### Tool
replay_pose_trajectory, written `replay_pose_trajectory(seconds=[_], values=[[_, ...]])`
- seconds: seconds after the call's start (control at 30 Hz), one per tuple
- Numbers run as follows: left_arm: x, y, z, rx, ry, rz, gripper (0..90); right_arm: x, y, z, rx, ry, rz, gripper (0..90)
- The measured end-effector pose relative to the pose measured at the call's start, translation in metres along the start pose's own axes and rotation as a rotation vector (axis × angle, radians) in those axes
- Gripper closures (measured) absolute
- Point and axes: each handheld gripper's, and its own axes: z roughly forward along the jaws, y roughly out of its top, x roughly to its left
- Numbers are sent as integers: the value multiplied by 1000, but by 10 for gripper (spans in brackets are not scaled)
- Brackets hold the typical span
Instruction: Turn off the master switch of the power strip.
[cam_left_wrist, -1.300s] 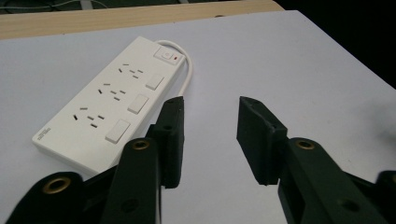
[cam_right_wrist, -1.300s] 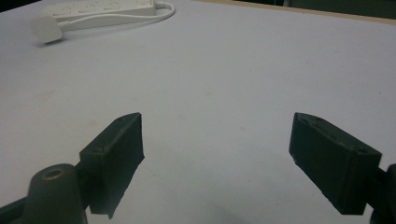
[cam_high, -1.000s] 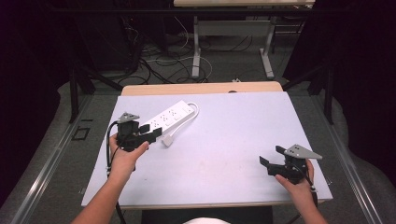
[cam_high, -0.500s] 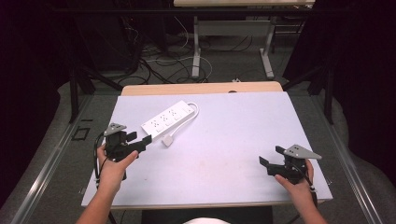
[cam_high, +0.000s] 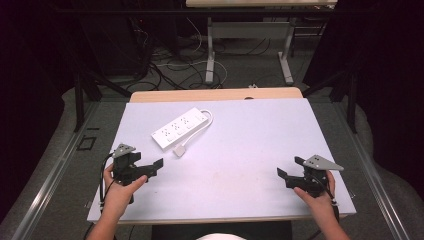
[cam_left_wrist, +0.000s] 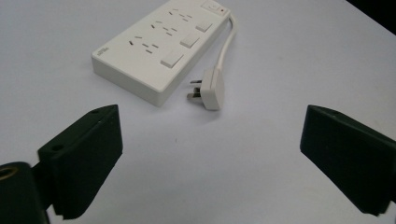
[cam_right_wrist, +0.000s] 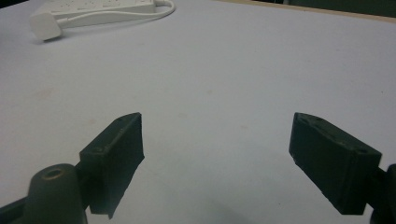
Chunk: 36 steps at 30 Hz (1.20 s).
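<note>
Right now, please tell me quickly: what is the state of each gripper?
Left gripper: open, jaws have just been opening, nothing between them; the power strip lies ahead, apart.
Right gripper: open, holding nothing, over bare table.

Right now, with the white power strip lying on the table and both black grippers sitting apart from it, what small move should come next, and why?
Probably the left gripper should ease forward toward the white plastic power strip and its loose white plug. Its jaws have just been opening, stand wide with nothing between them, and already point at the strip. The right gripper sits open farther off, near the pale table's front corner.
</note>
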Motion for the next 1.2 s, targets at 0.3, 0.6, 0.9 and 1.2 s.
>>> replay_pose_trajectory(seconds=[0.3, 0.6, 0.9, 1.2], values=[[12, -12, 0, -25, 8, -86, 4, -1, -1, 0, 4, 5, -3, 173], [35, -24, -5, -16, 54, -119, 4, -1, -1, 1, 5, -7, -7, 173], [43, -32, -3, -8, 80, -126, 5, -2, -1, 1, 8, 2, -6, 173], [43, -33, 0, -12, 69, -126, 9, -3, -1, -1, 35, -2, -1, 173]])
